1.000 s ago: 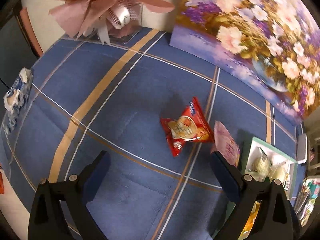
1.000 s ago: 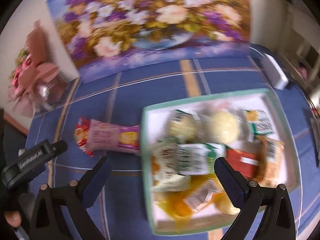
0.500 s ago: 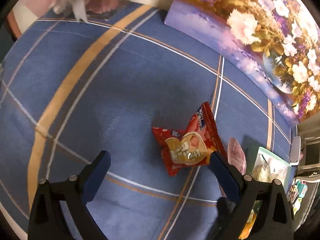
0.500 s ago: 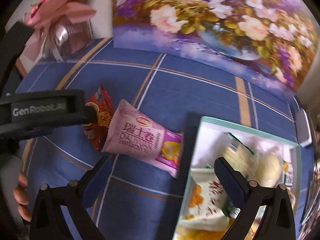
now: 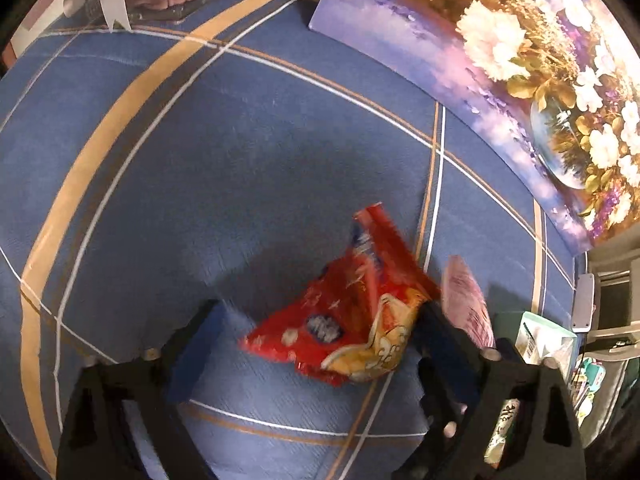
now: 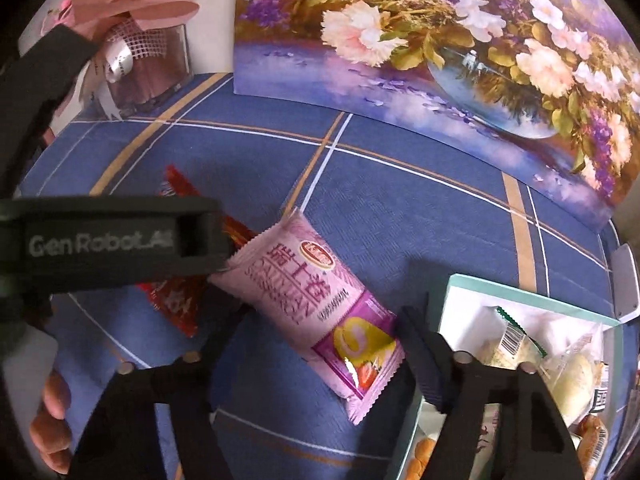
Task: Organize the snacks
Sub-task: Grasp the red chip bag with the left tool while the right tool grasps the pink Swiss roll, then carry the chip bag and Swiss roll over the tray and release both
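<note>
A red snack packet lies on the blue plaid tablecloth, between the open fingers of my left gripper, with its right end against the right finger. A pink snack packet lies beside it, between the open fingers of my right gripper. The pink packet also shows edge-on in the left wrist view. The red packet is partly hidden behind the left gripper body in the right wrist view. A teal-rimmed tray with several wrapped snacks sits at the right.
A flower painting leans along the back of the table. A pink-wrapped bouquet in a clear box stands at the back left. A white device lies beyond the tray. The left gripper body crosses the right wrist view.
Both grippers have moved forward and down. The red packet now lies between the left fingers, and the pink packet between the right fingers. The tray has slid to the right edge of view.
</note>
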